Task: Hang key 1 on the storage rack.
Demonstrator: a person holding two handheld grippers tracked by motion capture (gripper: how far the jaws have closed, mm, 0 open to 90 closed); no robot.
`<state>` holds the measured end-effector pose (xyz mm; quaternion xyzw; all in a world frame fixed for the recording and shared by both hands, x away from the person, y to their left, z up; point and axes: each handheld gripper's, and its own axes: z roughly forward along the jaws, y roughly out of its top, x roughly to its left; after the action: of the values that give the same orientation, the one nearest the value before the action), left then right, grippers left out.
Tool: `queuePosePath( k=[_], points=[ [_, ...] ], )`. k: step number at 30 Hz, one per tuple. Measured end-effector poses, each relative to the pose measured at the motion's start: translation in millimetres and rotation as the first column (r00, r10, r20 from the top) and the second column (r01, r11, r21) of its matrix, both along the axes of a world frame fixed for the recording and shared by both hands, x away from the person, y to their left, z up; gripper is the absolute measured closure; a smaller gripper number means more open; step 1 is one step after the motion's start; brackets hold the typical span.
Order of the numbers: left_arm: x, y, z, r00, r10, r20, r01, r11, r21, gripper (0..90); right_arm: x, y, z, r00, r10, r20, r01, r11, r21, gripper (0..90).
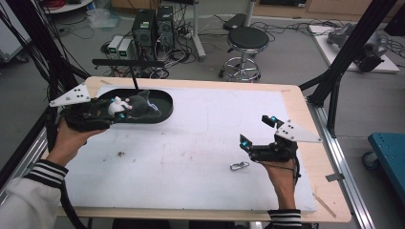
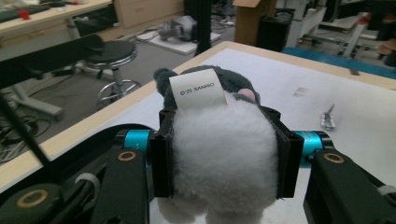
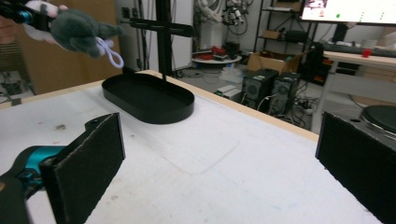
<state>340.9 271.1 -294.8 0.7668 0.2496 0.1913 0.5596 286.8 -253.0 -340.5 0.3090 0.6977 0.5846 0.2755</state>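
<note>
Lighting's even and kinda flat, probably overhead room lights, so shadows on the table [image 1: 200,143] are soft and faint. High view is grainy and low-res. The plush [image 2: 224,154] up close looks a bit washed out, and the background goes soft.

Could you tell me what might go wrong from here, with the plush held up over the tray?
The left gripper squeezes only the plush toy by its soft white end, so it could slip out and miss the tray. Its loop dangles near the stand and may snag badly. The right gripper, jaws open, could knock the clip beside it.
</note>
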Motion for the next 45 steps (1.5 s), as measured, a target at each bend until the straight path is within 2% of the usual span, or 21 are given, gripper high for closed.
queuePosePath(
  k=[3,7,13,22,23,28,30,31,38,45],
  points=[
    [1.2,7.5,2.0,0.999,0.044,0.005,-0.044,0.999,-0.009,53.2,-5.4,-9.1,-8.0,0.9996,-0.028,0.009,0.028,1.0,-0.005,0.5],
    [2.1,15.5,4.7,0.9966,0.081,0.014,-0.081,0.9967,0.006,53.2,-14.3,-18.1,-18.5,0.9966,-0.069,0.045,0.07,0.997,-0.014,0.5],
    [4.5,25.1,6.1,0.9892,0.146,0.014,-0.146,0.9893,0.011,53.2,-23.4,-30.2,-33.9,0.992,-0.11,0.063,0.109,0.994,0.014,0.5],
    [11.3,37.2,9.2,0.9742,0.224,0.026,-0.224,0.9744,0.014,53.2,-31.7,-40.6,-56.3,0.9867,-0.151,0.06,0.149,0.988,0.04,0.5],
    [11.7,38.7,9.7,0.9709,0.237,0.032,-0.238,0.9709,0.026,53.2,-32.3,-41.6,-58.1,0.9855,-0.157,0.064,0.154,0.987,0.045,0.5],
    [13.5,47.2,12.7,0.9629,0.267,0.041,-0.268,0.9628,0.034,53.2,-33.9,-46.2,-65.3,0.98,-0.185,0.074,0.181,0.982,0.059,0.5],
    [14.2,50.9,14.5,0.9579,0.284,0.043,-0.285,0.9581,0.026,53.2,-34.3,-47.5,-67.7,0.9793,-0.186,0.08,0.18,0.981,0.077,0.5],
    [14.4,53.4,15.5,0.9554,0.292,0.044,-0.293,0.9556,0.027,53.2,-34.5,-47.8,-68.7,0.9782,-0.186,0.093,0.179,0.981,0.078,0.5],
    [18.6,70.1,20.0,0.9377,0.345,0.038,-0.347,0.9372,0.038,53.2,-32.4,-46.8,-76.6,0.9761,-0.196,0.093,0.192,0.98,0.054,0.5],
    [25.4,75.4,20.9,0.9263,0.375,0.03,-0.377,0.925,0.051,53.2,-28.8,-48.6,-87.5,0.9735,-0.217,0.074,0.212,0.975,0.062,0.5]
  ],
)
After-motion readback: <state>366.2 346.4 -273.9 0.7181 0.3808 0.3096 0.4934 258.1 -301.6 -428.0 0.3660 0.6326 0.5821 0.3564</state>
